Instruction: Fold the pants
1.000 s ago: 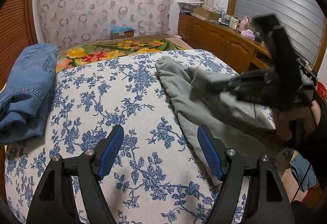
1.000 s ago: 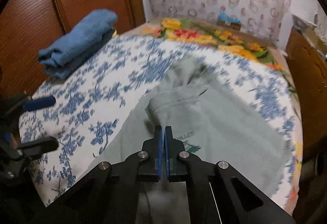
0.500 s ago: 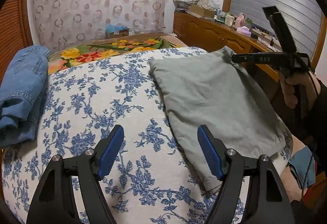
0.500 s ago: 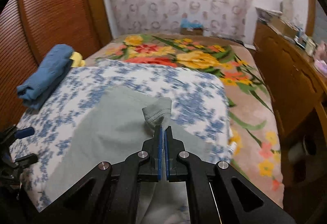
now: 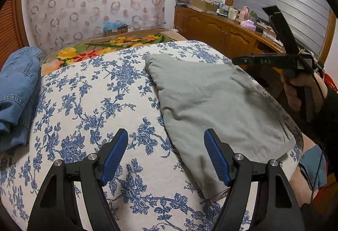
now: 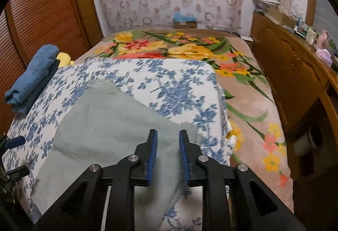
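Note:
Grey-green pants (image 5: 213, 102) lie folded flat on the blue-flowered white cloth (image 5: 88, 100), toward its right side; they also show in the right wrist view (image 6: 109, 125). My left gripper (image 5: 166, 155) is open and empty, low over the cloth at the pants' near left edge. My right gripper (image 6: 168, 155) is open a little, just above the pants' near right corner, holding nothing. In the left wrist view the right gripper (image 5: 234, 60) hovers at the pants' far right corner.
Folded blue jeans (image 5: 17, 87) lie at the cloth's left edge (image 6: 33, 74). A flowered blanket (image 6: 190, 49) covers the bed beyond. A wooden cabinet (image 6: 291, 74) with clutter runs along the right. A slatted wooden door (image 6: 31, 15) stands left.
My right gripper carried the pants' corner over to the right, laid the fold flat, then opened and let go. My left gripper stayed open in place.

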Available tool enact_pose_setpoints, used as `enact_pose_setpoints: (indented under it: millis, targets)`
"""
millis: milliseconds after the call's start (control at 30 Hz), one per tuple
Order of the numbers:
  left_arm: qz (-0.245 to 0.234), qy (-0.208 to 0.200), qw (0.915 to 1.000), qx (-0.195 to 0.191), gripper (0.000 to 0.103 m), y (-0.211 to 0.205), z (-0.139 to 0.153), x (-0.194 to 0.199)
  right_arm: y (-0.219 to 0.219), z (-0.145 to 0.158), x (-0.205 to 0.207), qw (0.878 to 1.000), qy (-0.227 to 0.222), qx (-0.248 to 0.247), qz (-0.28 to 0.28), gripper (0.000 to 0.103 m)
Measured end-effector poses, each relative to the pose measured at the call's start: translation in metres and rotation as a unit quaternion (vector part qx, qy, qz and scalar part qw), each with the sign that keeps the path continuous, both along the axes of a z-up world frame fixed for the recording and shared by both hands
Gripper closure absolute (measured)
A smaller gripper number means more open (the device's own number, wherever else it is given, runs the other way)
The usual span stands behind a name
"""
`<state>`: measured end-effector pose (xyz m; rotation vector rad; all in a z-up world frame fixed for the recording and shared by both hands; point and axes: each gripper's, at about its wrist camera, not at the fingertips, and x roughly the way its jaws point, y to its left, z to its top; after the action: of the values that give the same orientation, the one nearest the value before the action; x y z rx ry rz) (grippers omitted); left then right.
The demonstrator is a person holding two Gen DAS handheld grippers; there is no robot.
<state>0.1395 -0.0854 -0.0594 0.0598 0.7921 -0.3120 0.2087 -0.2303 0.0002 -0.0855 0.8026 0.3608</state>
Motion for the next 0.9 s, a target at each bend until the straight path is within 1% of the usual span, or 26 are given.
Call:
enact_pose_setpoints:
  millis: [133,300,400,467,633,667,733,800,833,900]
  targets:
    - [-0.002,0.004,1.0,0.0,0.028,0.0,-0.003,0.0,0.001,-0.017,0.006,0.999,0.011,-0.033,0.001,0.08]
    - [-0.004,0.009,1.0,0.0,0.028,-0.001,-0.007,-0.001,-0.012,-0.024,0.012,0.998,0.013,-0.058,-0.031,0.08]
    - [-0.005,0.011,0.9999,0.001,0.028,-0.002,-0.009,-0.003,-0.023,-0.022,0.011,0.998,0.013,-0.047,-0.039,0.08]
    - [-0.007,0.011,0.9999,0.001,0.028,-0.003,-0.01,-0.004,-0.027,-0.017,0.003,0.998,0.007,-0.038,-0.039,0.08]
    - [-0.009,0.011,0.9999,0.001,0.028,-0.005,-0.01,-0.005,-0.02,-0.009,-0.034,1.0,-0.007,-0.017,-0.023,0.078]
    - [-0.009,0.011,0.9999,0.001,0.028,-0.005,-0.01,-0.006,-0.019,-0.008,-0.043,1.0,-0.01,-0.013,-0.017,0.077]
    - [-0.01,0.011,0.9999,0.002,0.028,-0.006,-0.01,-0.007,-0.015,-0.007,-0.063,1.0,-0.016,-0.007,-0.006,0.067]
    - [-0.01,0.012,0.9999,0.003,0.028,-0.007,-0.01,-0.007,-0.014,-0.007,-0.082,1.0,-0.021,0.0,0.003,0.06]
    - [-0.01,0.012,0.9999,0.003,0.028,-0.007,-0.01,-0.007,-0.015,-0.006,-0.093,1.0,-0.022,0.002,0.006,0.058]
    - [-0.011,0.012,0.9999,0.004,0.028,-0.008,-0.011,-0.008,-0.017,-0.007,-0.108,1.0,-0.023,0.007,0.01,0.055]
